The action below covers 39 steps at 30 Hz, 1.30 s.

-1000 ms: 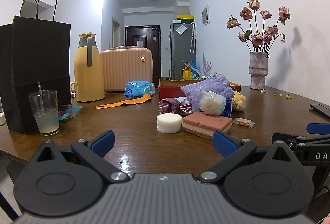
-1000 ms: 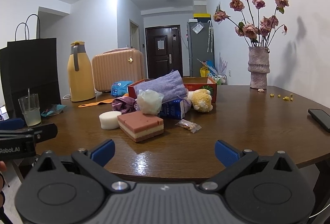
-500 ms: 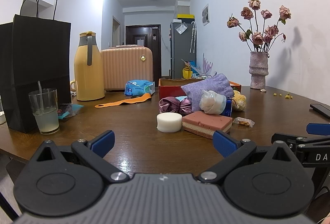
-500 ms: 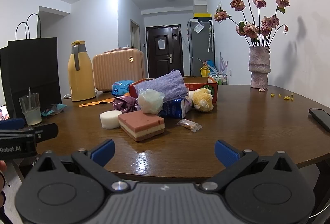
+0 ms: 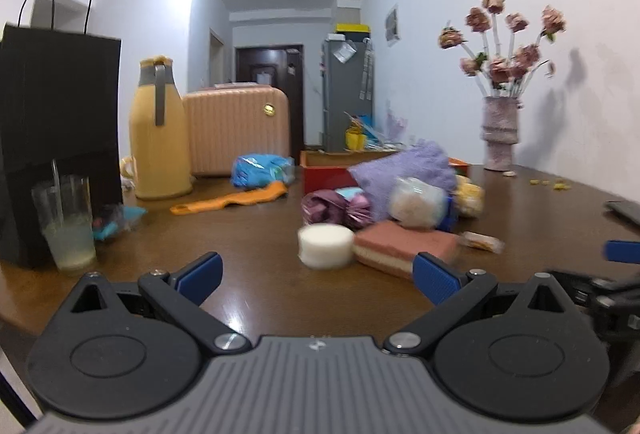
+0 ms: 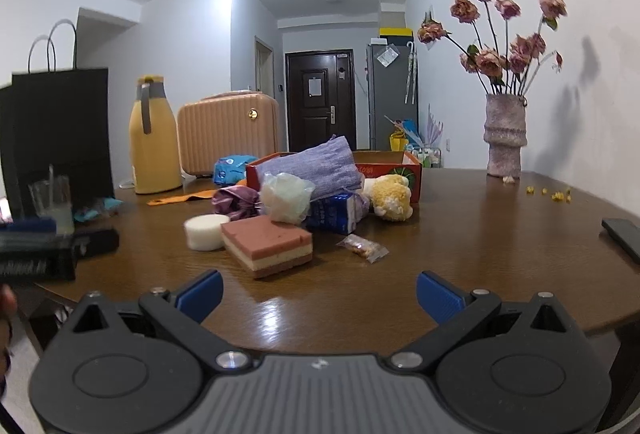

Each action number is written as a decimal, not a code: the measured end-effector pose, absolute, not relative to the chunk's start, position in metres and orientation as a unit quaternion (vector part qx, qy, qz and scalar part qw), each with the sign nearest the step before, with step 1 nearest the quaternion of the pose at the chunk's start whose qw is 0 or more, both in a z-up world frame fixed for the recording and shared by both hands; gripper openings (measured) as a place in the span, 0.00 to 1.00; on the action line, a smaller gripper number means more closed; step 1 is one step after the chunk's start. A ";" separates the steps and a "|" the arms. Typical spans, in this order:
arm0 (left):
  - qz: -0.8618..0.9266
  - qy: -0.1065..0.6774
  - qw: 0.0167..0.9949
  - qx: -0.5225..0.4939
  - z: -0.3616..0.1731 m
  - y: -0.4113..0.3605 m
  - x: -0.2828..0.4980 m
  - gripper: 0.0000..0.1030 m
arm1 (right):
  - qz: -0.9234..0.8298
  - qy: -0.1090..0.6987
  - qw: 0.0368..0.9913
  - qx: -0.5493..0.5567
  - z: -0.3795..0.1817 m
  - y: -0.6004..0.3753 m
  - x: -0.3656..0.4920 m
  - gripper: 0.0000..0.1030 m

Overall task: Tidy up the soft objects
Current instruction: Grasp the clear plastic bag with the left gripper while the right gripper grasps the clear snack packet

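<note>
On the worktop (image 6: 460, 254), from the left: a black bag (image 6: 60, 130), a glass (image 5: 66, 222), a yellow jug (image 6: 154, 138) and a pink case (image 6: 228, 134). The left gripper (image 5: 316, 274) hangs over the near edge, its fingers spread and holding nothing. Mid-worktop lies the soft pile: a white round sponge (image 6: 206, 232) beside a pink layered sponge (image 6: 268, 244), a mesh puff (image 6: 286, 196), a purple cloth (image 6: 312, 166) leaning on a red box (image 6: 396, 164), and a plush toy (image 6: 392, 196). The right gripper (image 6: 318, 292) is likewise spread and empty. A vase (image 6: 505, 138) stands far right.
</note>
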<state>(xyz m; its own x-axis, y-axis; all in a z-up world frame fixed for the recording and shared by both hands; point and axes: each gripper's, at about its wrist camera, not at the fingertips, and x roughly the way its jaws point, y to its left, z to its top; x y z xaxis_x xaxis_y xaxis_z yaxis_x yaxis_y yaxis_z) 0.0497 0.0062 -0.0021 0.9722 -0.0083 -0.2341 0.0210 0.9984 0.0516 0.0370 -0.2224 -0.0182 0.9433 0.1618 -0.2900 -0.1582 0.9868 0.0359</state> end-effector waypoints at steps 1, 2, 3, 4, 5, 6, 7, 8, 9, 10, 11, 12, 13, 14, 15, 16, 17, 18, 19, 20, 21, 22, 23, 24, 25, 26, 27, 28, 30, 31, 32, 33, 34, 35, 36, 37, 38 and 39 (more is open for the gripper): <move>0.001 0.117 0.993 0.036 -0.004 0.005 0.061 1.00 | 0.076 0.150 0.986 0.000 -0.020 -0.223 0.046 1.00; 0.006 0.119 0.992 0.038 -0.006 0.005 0.070 1.00 | 0.073 0.153 0.985 0.000 -0.021 -0.225 0.053 1.00; 0.011 0.126 0.991 0.033 -0.007 0.007 0.080 1.00 | 0.073 0.157 0.985 0.004 -0.022 -0.227 0.063 1.00; 0.013 0.135 0.990 0.027 -0.009 0.009 0.087 1.00 | 0.074 0.162 0.984 0.010 -0.022 -0.229 0.071 1.00; 0.014 0.145 0.989 0.020 -0.011 0.012 0.095 1.00 | 0.075 0.168 0.983 0.017 -0.022 -0.231 0.080 1.00; 0.013 0.156 0.988 0.013 -0.013 0.015 0.102 1.00 | 0.076 0.176 0.981 0.021 -0.022 -0.232 0.089 1.00; 0.011 0.168 0.986 0.005 -0.014 0.018 0.109 1.00 | 0.078 0.179 0.980 0.023 -0.022 -0.232 0.097 1.00; 0.007 0.182 0.983 -0.002 -0.015 0.020 0.117 1.00 | 0.082 0.180 0.980 0.022 -0.021 -0.230 0.106 1.00; 0.001 0.191 0.981 -0.008 -0.015 0.021 0.122 1.00 | 0.086 0.180 0.980 0.020 -0.020 -0.228 0.113 1.00; -0.007 0.198 0.980 -0.015 -0.015 0.022 0.127 1.00 | 0.092 0.178 0.980 0.017 -0.019 -0.226 0.120 1.00; -0.012 0.201 0.979 -0.019 -0.014 0.022 0.131 1.00 | 0.099 0.175 0.979 0.017 -0.017 -0.223 0.127 1.00; -0.018 0.199 0.980 -0.018 -0.012 0.020 0.137 1.00 | 0.106 0.173 0.979 0.021 -0.014 -0.221 0.135 0.99; -0.021 0.195 0.980 -0.014 -0.010 0.018 0.142 1.00 | 0.112 0.173 0.978 0.029 -0.011 -0.220 0.143 0.99; -0.023 0.189 0.982 -0.009 -0.007 0.016 0.148 1.00 | 0.124 0.173 0.976 0.040 -0.007 -0.217 0.153 0.99; -0.024 0.184 0.983 -0.005 -0.005 0.014 0.154 1.00 | 0.131 0.173 0.975 0.046 -0.005 -0.215 0.161 0.98; -0.023 0.180 0.983 -0.002 -0.003 0.012 0.161 1.00 | 0.136 0.174 0.974 0.050 -0.004 -0.212 0.170 0.96; -0.021 0.180 0.983 0.002 -0.002 0.011 0.167 1.00 | 0.141 0.176 0.973 0.052 -0.003 -0.209 0.178 0.93; -0.017 0.184 0.983 0.005 -0.001 0.010 0.175 1.00 | 0.146 0.177 0.972 0.052 -0.003 -0.207 0.187 0.92; -0.011 0.190 0.982 0.005 0.000 0.010 0.180 0.99 | 0.149 0.178 0.971 0.053 -0.002 -0.204 0.195 0.92; -0.010 0.194 0.981 0.002 0.000 0.011 0.184 0.98 | 0.152 0.177 0.971 0.052 -0.003 -0.201 0.199 0.92; -0.013 0.201 0.979 -0.002 0.001 0.011 0.190 0.96 | 0.154 0.176 0.971 0.053 -0.003 -0.201 0.203 0.92; -0.018 0.205 0.979 -0.004 0.002 0.009 0.194 0.94 | 0.156 0.178 0.970 0.057 -0.004 -0.202 0.207 0.92; -0.023 0.206 0.978 -0.004 0.002 0.007 0.197 0.93 | 0.158 0.182 0.969 0.062 -0.006 -0.204 0.210 0.91; -0.029 0.207 0.978 0.001 0.002 0.003 0.202 0.93 | 0.160 0.186 0.967 0.069 -0.008 -0.207 0.213 0.89; -0.035 0.209 0.977 0.005 0.002 -0.001 0.206 0.93 | 0.159 0.192 0.966 0.075 -0.009 -0.211 0.216 0.87; -0.041 0.210 0.977 0.004 0.002 -0.004 0.209 0.93 | 0.158 0.196 0.965 0.077 -0.009 -0.215 0.216 0.86; -0.052 0.212 0.976 0.003 0.004 -0.009 0.212 0.93 | 0.161 0.193 0.965 0.078 -0.008 -0.218 0.214 0.86; -0.069 0.211 0.975 0.002 0.005 -0.014 0.215 0.93 | 0.161 0.190 0.965 0.079 -0.006 -0.223 0.212 0.86; -0.096 0.209 0.973 0.004 0.008 -0.025 0.220 0.92 | 0.153 0.190 0.967 0.071 -0.004 -0.232 0.206 0.86; -0.107 0.210 0.972 0.007 0.009 -0.032 0.225 0.92 | 0.145 0.194 0.968 0.066 -0.005 -0.238 0.205 0.85; -0.116 0.213 0.970 0.007 0.009 -0.039 0.231 0.93 | 0.136 0.201 0.968 0.062 -0.006 -0.243 0.205 0.83; -0.128 0.220 0.967 0.005 0.009 -0.046 0.238 0.91 | 0.126 0.213 0.967 0.056 -0.008 -0.249 0.206 0.80; -0.140 0.223 0.965 0.002 0.010 -0.051 0.242 0.79 | 0.118 0.229 0.965 0.048 -0.011 -0.253 0.209 0.78; -0.152 0.227 0.962 -0.001 0.010 -0.057 0.246 0.65 | 0.113 0.242 0.963 0.040 -0.013 -0.256 0.212 0.73; -0.163 0.233 0.959 -0.001 0.010 -0.063 0.250 0.62 | 0.110 0.253 0.961 0.032 -0.017 -0.258 0.215 0.65; -0.166 0.235 0.958 -0.002 0.010 -0.067 0.253 0.61 | 0.111 0.261 0.959 0.025 -0.020 -0.259 0.218 0.62; -0.169 0.238 0.956 0.001 0.009 -0.072 0.256 0.59 | 0.115 0.275 0.954 0.018 -0.023 -0.260 0.224 0.56; -0.171 0.245 0.954 0.008 0.007 -0.076 0.259 0.57 | 0.122 0.281 0.952 0.013 -0.026 -0.260 0.228 0.50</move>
<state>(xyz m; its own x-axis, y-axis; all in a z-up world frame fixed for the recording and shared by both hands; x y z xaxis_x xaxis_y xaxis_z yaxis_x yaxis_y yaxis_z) 0.2593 -0.0764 0.0067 0.8217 -0.3216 -0.4706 0.3293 0.9417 -0.0685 0.2276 -0.2595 -0.0257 0.8120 0.2394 -0.5323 -0.2245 0.9699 0.0939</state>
